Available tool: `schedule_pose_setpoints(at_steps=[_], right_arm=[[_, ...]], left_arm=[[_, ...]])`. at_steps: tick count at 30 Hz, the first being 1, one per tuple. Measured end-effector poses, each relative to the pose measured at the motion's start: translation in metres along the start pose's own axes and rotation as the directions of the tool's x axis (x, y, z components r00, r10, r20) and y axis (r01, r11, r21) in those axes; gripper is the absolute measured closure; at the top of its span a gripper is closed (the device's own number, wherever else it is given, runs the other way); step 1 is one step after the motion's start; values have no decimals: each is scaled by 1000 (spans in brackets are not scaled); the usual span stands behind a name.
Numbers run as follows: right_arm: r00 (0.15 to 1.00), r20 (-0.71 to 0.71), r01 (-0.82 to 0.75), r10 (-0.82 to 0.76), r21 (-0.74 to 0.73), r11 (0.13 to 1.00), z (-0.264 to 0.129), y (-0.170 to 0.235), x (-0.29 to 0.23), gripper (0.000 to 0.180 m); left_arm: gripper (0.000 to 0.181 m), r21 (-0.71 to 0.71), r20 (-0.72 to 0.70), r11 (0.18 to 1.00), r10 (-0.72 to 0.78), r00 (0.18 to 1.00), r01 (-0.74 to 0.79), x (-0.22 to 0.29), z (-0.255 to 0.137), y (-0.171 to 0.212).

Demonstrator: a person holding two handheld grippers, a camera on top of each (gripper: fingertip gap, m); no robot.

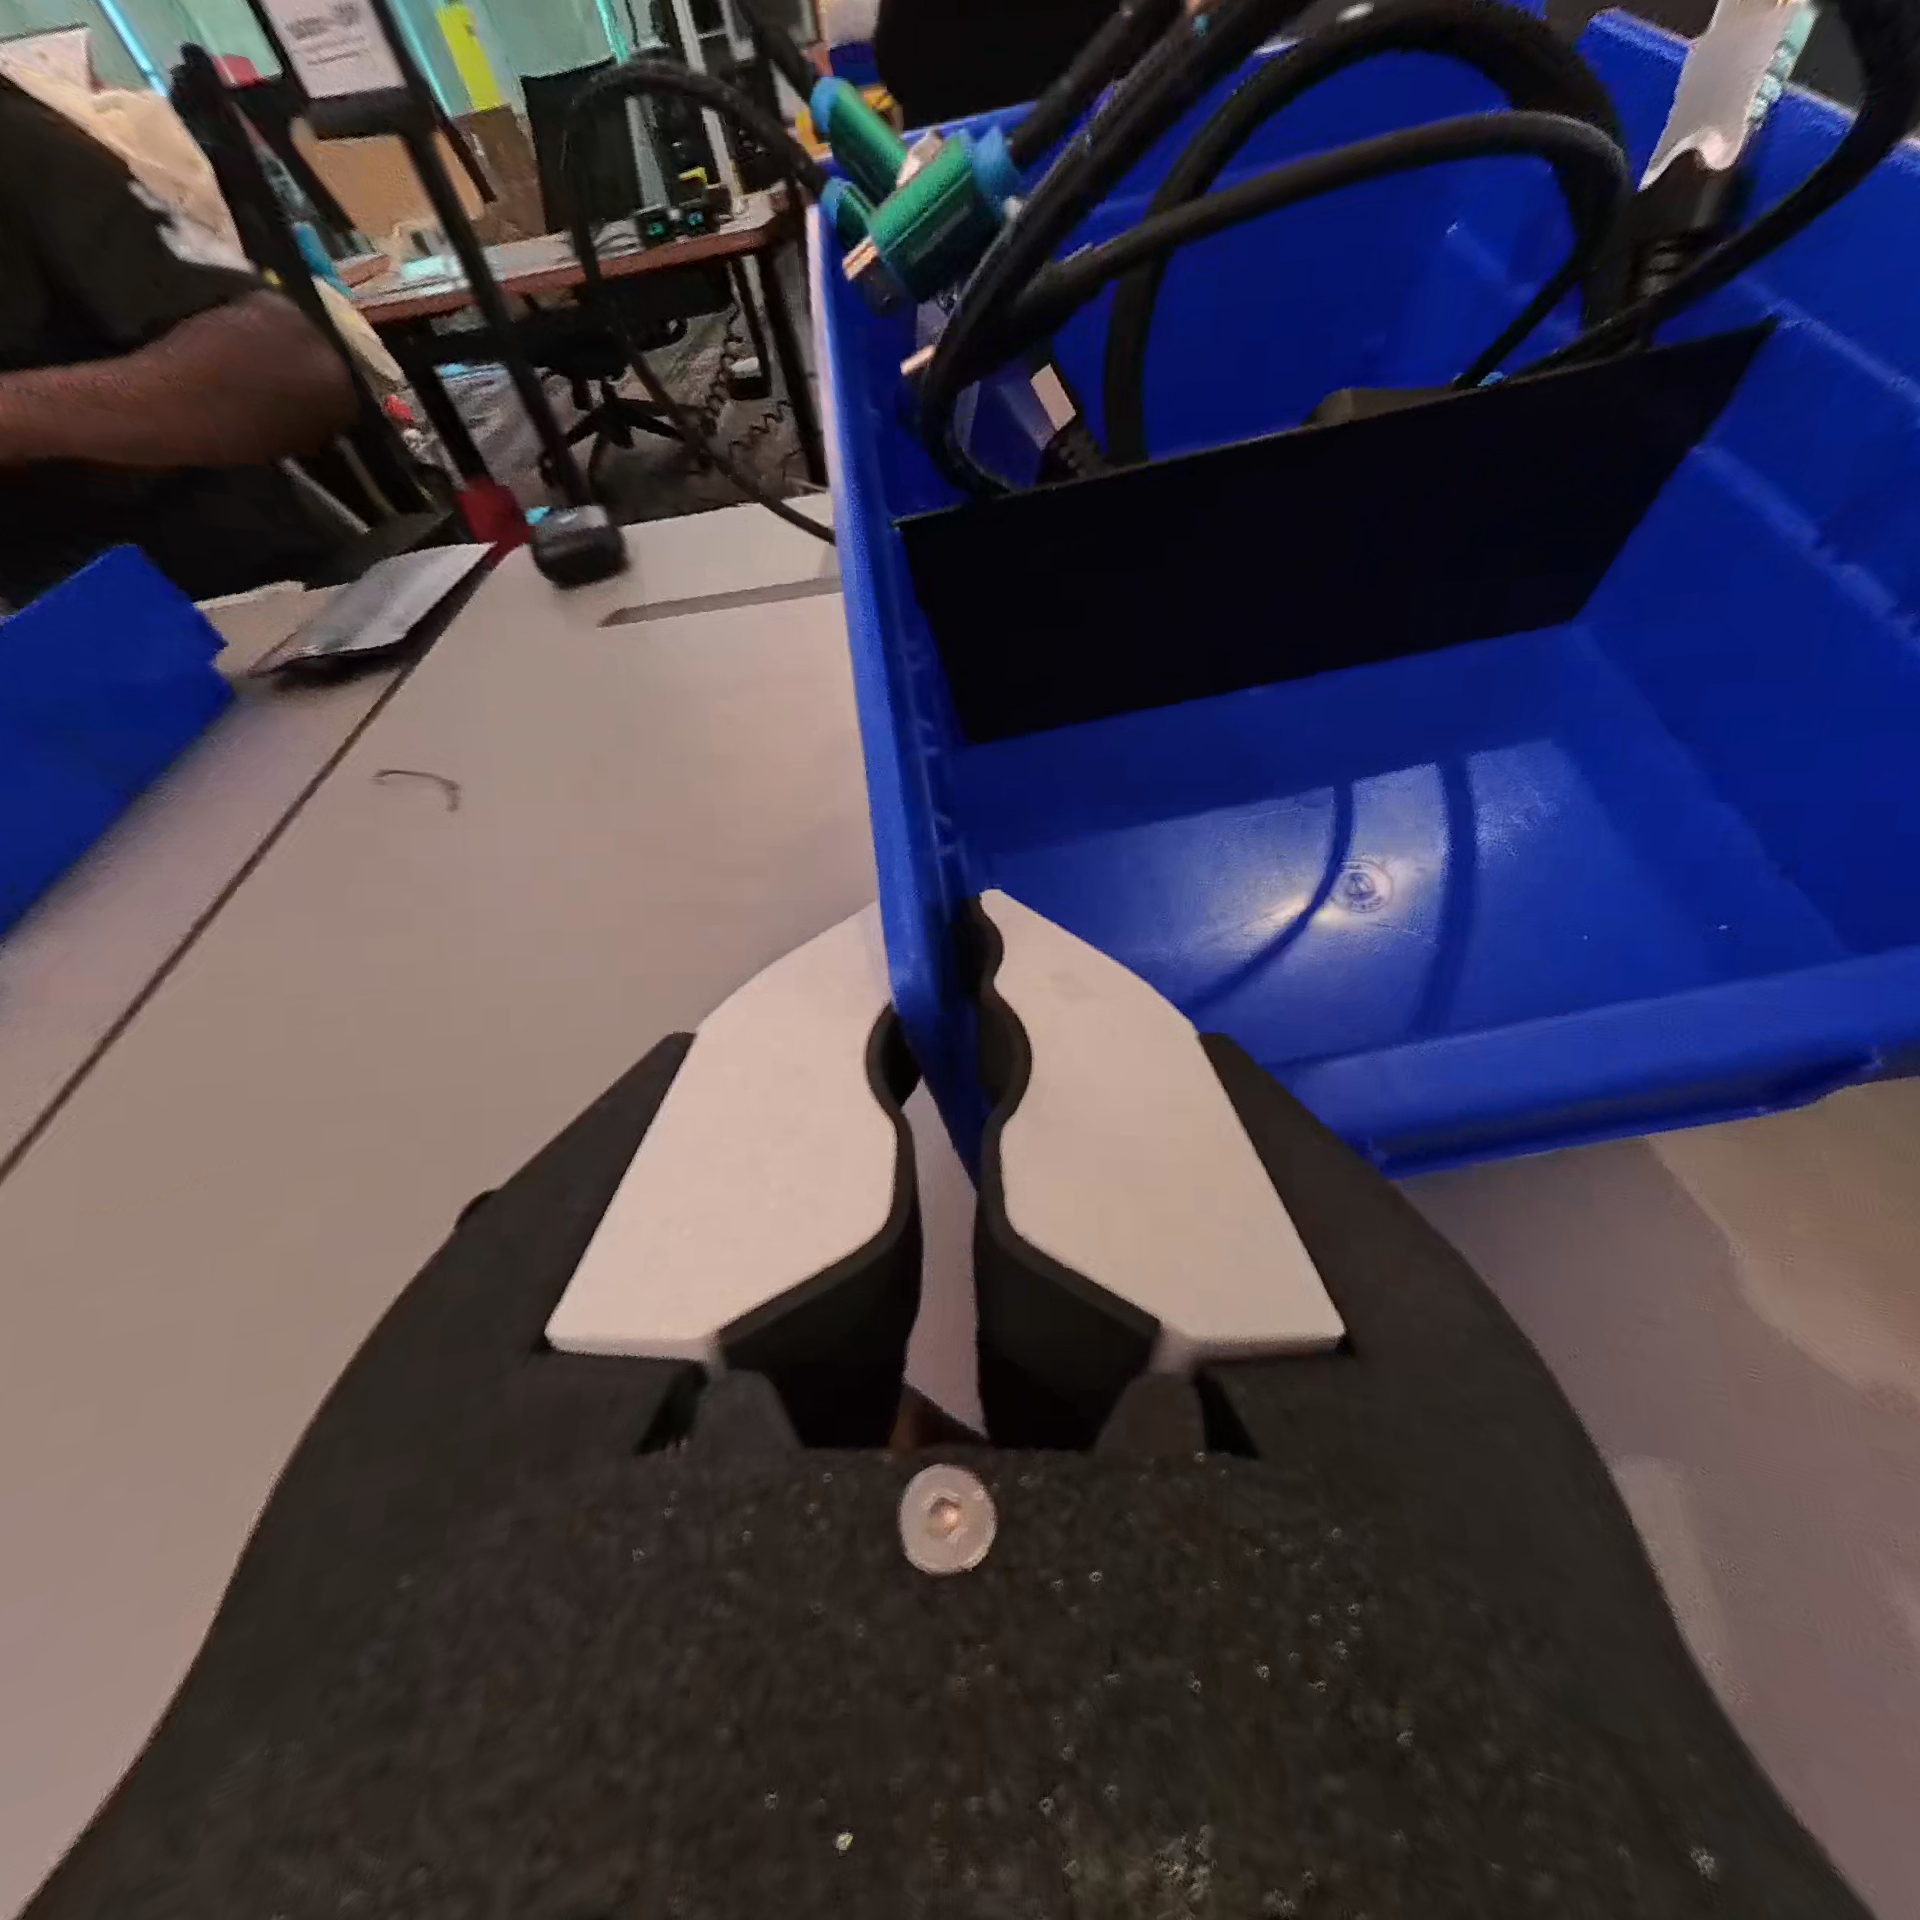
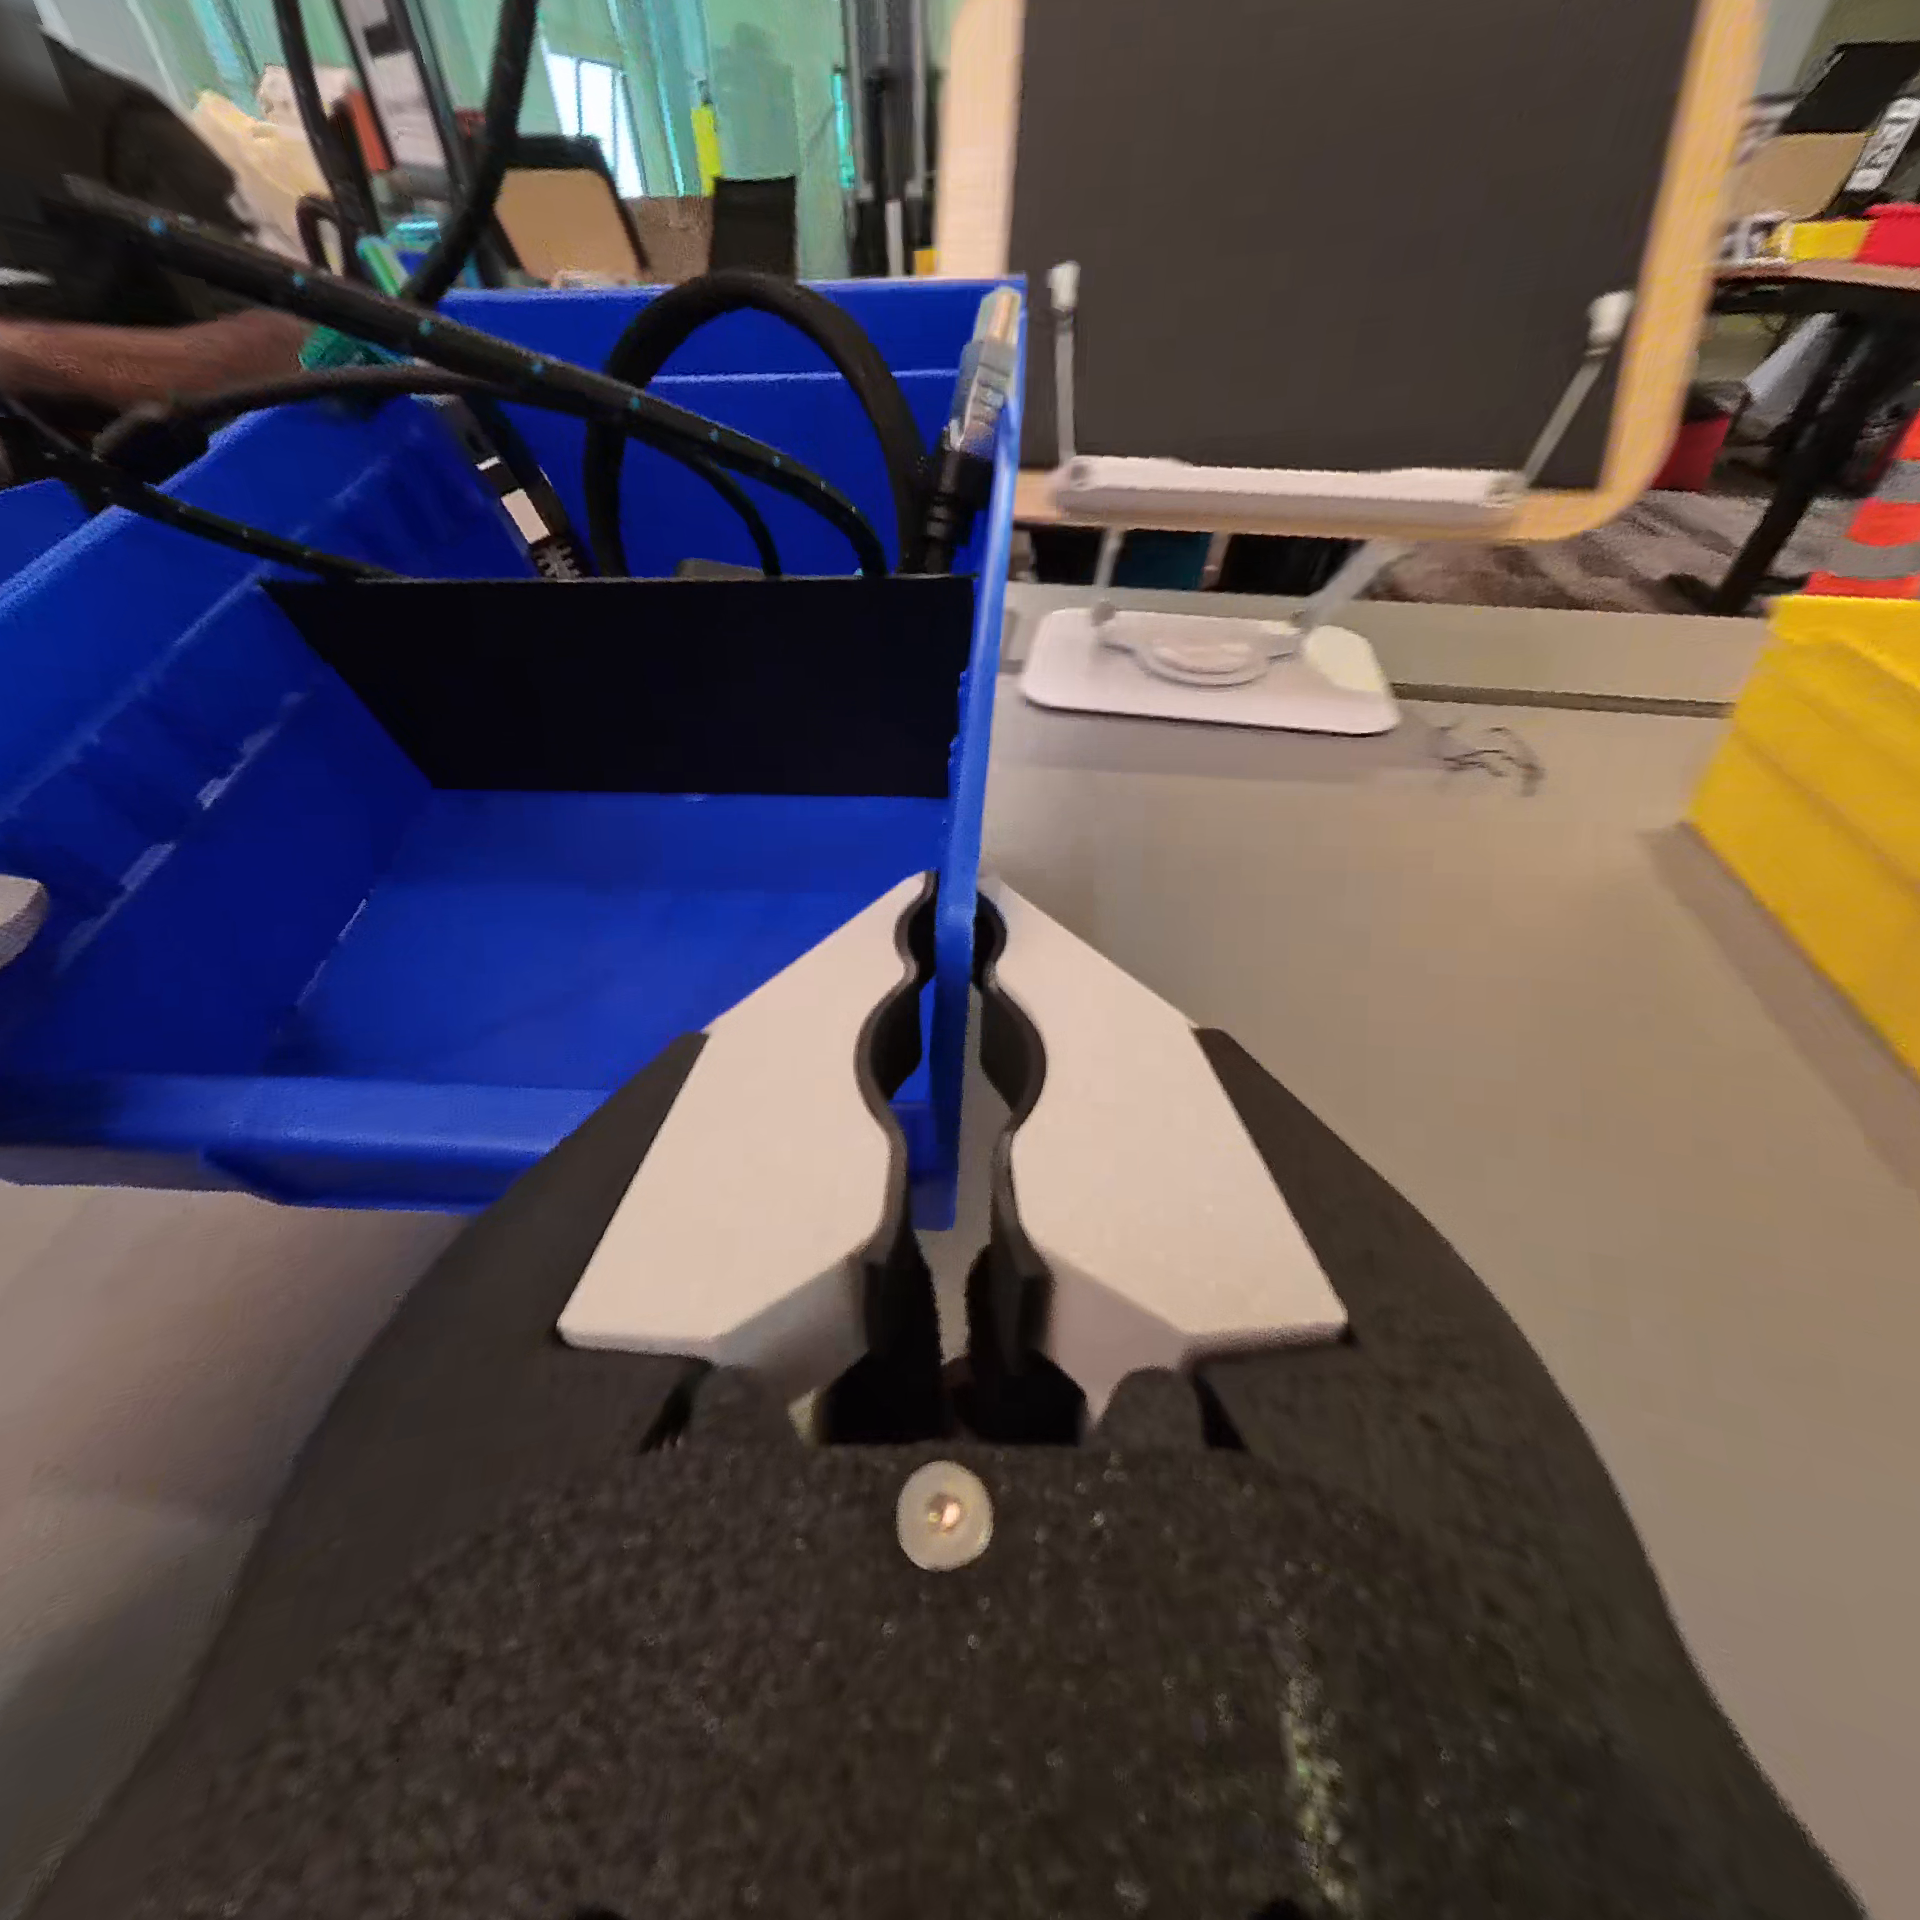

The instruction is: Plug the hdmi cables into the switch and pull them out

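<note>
The left tool (image 1: 940,971) pinches the left wall of a blue bin (image 1: 1455,1049) on the desk (image 1: 520,935); the right tool (image 2: 951,925) pinches its right wall. The cables (image 1: 1299,177) coil behind a black divider (image 1: 1299,582) at the bin's far end.

A glossy blue plastic bin (image 1: 1558,935) carries a flat black divider panel (image 1: 1299,582) across its middle. Behind the panel coil black braided cables (image 1: 1299,177), some flecked with light blue (image 2: 623,400), with green and blue connector plugs (image 1: 935,208) at the bin's far left corner. The pale grey tabletop (image 1: 571,935) bears a yellow ribbed plastic bin (image 2: 1829,810) at its right edge.
</note>
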State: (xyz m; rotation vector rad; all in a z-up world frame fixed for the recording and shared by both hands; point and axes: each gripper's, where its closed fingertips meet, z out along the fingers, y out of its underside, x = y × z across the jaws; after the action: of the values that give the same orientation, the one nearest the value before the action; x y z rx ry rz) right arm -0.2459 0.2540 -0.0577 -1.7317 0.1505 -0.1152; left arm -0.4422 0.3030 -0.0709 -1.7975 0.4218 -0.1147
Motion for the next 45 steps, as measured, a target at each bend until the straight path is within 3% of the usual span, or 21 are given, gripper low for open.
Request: schedule_pose_setpoints(at_steps=[4, 8, 10, 15, 19, 22, 24, 26, 30, 36, 41, 45], right_arm=[[1000, 9, 28, -28, -67, 997, 33, 16, -48, 176], [1000, 6, 5, -4, -193, 981, 51, 51, -63, 176], [1000, 17, 27, -25, -180, 983, 53, 56, -65, 176], [993, 90, -54, 79, -246, 968, 66, 55, -71, 175], [950, 309, 46, 52, -302, 952, 60, 58, -93, 159], [868, 495, 174, 46, -389, 905, 25, 72, -92, 153], [767, 635, 219, 91, -392, 894, -10, 75, -84, 152], [693, 713, 239, 105, -364, 900, -38, 72, -60, 151], [734, 669, 162, 117, -341, 926, -55, 62, 29, 151], [858, 470, -31, 207, -355, 934, -63, 70, 186, 150], [947, 234, -154, 220, -269, 951, -75, 83, 306, 146], [955, 109, -253, 275, -177, 951, -65, 67, 360, 146]], left_arm=[[177, -63, -41, 998, -22, 999, 19, -43, 28, 25], [176, -160, -54, 987, 15, 998, -23, -55, 45, 51], [176, -189, -36, 981, 33, 999, -40, -59, 48, 52], [176, -144, -19, 988, -56, 998, 53, -67, 58, 49], [172, -117, 84, 980, -151, 985, 160, -82, 59, 55], [169, -157, 92, 978, -126, 988, 140, -85, 56, 64], [162, -141, 102, 982, -113, 988, 126, -87, 52, 62], [162, -115, 90, 982, -138, 986, 148, -84, 47, 57], [157, -68, 70, 971, -226, 972, 231, -76, 34, 45], [154, -34, 11, 902, -431, 902, 431, -55, -5, 38], [157, -124, -88, 919, -386, 918, 374, -7, -33, 52], [158, -192, -254, 863, -503, 826, 467, 24, -29, 54]])
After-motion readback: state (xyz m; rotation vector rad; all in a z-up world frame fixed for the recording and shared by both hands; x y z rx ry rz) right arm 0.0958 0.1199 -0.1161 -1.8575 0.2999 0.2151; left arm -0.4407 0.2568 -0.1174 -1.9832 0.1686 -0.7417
